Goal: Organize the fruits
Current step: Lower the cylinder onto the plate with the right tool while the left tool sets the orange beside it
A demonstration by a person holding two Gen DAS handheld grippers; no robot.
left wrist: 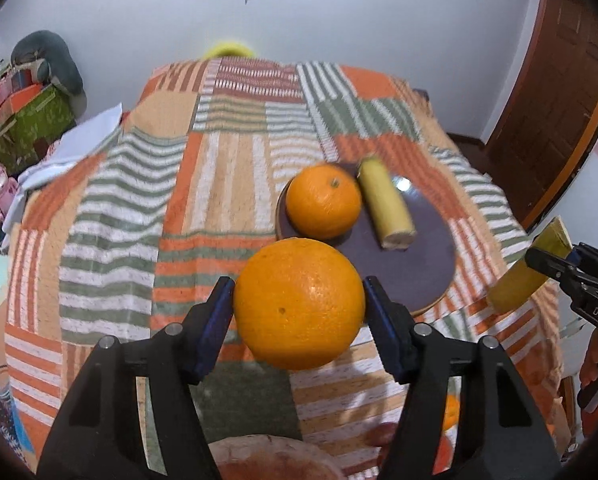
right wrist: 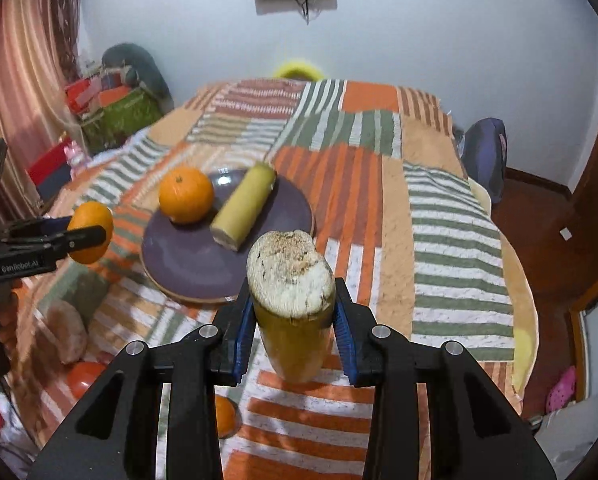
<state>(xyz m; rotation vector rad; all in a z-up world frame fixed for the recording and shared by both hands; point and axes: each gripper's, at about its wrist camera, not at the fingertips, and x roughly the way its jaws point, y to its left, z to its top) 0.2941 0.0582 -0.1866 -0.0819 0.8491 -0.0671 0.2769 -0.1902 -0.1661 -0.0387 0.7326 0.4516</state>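
Nearest to us, our left tongs [left wrist: 299, 304] were clenched on a large orange [left wrist: 299, 304], held in the air above the striped bedspread [left wrist: 219, 168]. Our right tongs [right wrist: 293, 332] gripped a yellow banana piece [right wrist: 291, 308] standing upright between the pads, its cut end pointing up and forward.

Just beyond both lay the purple plate [left wrist: 411, 272] on the bed, straight ahead and slightly right of the left tongs, ahead and to the left of the right tongs. On it already sat a smaller orange [left wrist: 323, 201] and a second banana piece [left wrist: 387, 208], side by side and touching or nearly so, its long axis running away from us. The near part of the plate looked bare, and we judged the left tongs the closer to it
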